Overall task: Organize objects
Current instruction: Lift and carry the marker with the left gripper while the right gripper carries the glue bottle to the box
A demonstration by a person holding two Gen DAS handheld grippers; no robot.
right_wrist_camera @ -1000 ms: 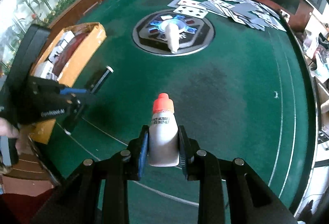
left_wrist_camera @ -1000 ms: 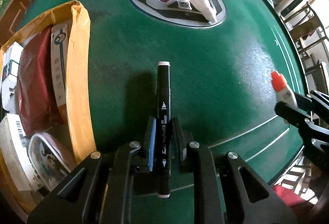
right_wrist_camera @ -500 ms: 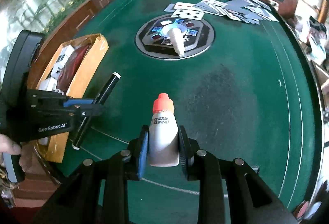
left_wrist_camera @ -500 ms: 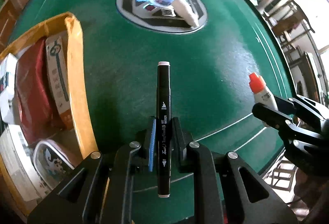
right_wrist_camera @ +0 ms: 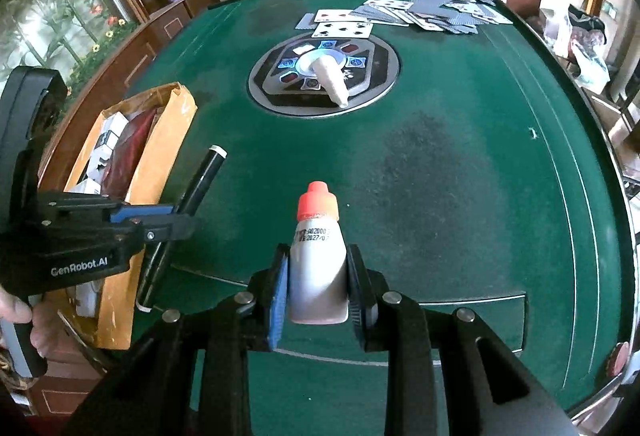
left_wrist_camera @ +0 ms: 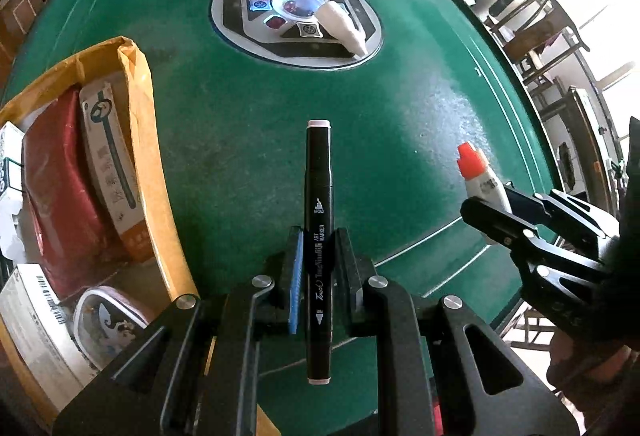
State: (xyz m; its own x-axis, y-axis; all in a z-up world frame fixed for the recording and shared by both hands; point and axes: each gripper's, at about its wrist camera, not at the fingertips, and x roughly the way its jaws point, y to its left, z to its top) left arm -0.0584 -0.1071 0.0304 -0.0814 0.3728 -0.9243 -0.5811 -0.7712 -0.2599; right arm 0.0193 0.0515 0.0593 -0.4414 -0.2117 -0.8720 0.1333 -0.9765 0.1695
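My left gripper (left_wrist_camera: 318,264) is shut on a black art marker (left_wrist_camera: 318,195) that sticks out forward above the green felt table (left_wrist_camera: 240,123). The same marker (right_wrist_camera: 200,183) and left gripper (right_wrist_camera: 172,222) show at the left of the right wrist view. My right gripper (right_wrist_camera: 318,276) is shut on a small white bottle with an orange cap (right_wrist_camera: 318,236), held upright over the table's near part. That bottle (left_wrist_camera: 478,175) and the right gripper (left_wrist_camera: 504,207) appear at the right of the left wrist view. An open cardboard box (left_wrist_camera: 152,155) stands left of the marker.
The box (right_wrist_camera: 160,155) holds a red pouch (left_wrist_camera: 56,195), small cartons and a round tin (left_wrist_camera: 108,320). A white cone-shaped thing (left_wrist_camera: 344,27) lies on the round centre panel (left_wrist_camera: 240,23). Playing cards (right_wrist_camera: 420,11) are spread at the far side. Chairs (left_wrist_camera: 540,31) stand beyond the table's right edge.
Both wrist views have rolled a little. The right gripper with the bottle has drawn closer to the left gripper. Both grips are unchanged.
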